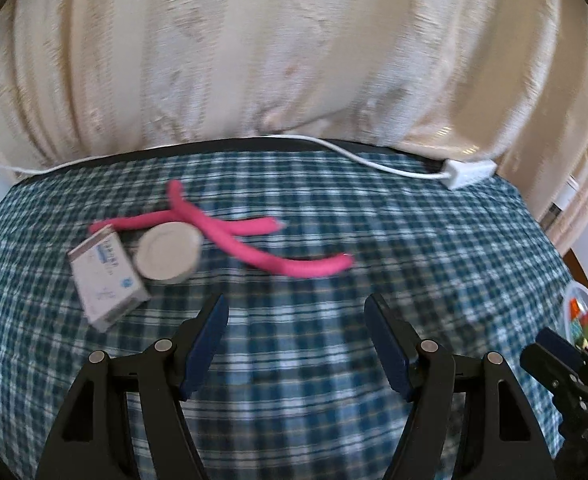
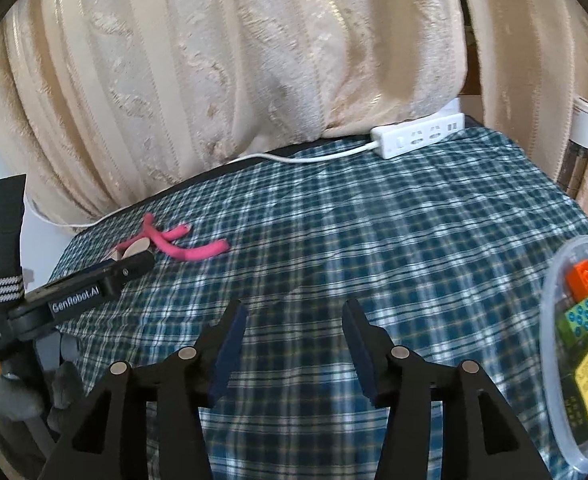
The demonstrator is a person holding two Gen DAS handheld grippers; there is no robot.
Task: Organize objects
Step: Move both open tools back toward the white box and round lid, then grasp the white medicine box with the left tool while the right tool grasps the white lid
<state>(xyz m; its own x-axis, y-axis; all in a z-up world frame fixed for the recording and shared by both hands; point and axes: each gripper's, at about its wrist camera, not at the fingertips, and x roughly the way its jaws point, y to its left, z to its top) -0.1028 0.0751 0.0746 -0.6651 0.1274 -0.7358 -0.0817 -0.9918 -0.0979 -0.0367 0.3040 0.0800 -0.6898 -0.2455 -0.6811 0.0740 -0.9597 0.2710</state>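
On the green-checked tablecloth (image 1: 294, 340) lie a small grey-white box (image 1: 108, 280), a round beige roll (image 1: 168, 256) and two crossed pink bendy sticks (image 1: 254, 240), all at the left. My left gripper (image 1: 296, 308) is open and empty, just in front and to the right of them. My right gripper (image 2: 294, 316) is open and empty over bare cloth. The pink sticks (image 2: 186, 248) show far left in the right wrist view, partly behind the left gripper body (image 2: 82, 292). A clear plastic container (image 2: 574, 360) with coloured blocks sits at the right edge.
A white power strip (image 2: 418, 136) and its cable (image 1: 354, 156) lie along the table's back edge. A cream curtain (image 2: 254, 60) hangs right behind the table. The container also shows in the left wrist view (image 1: 586, 320).
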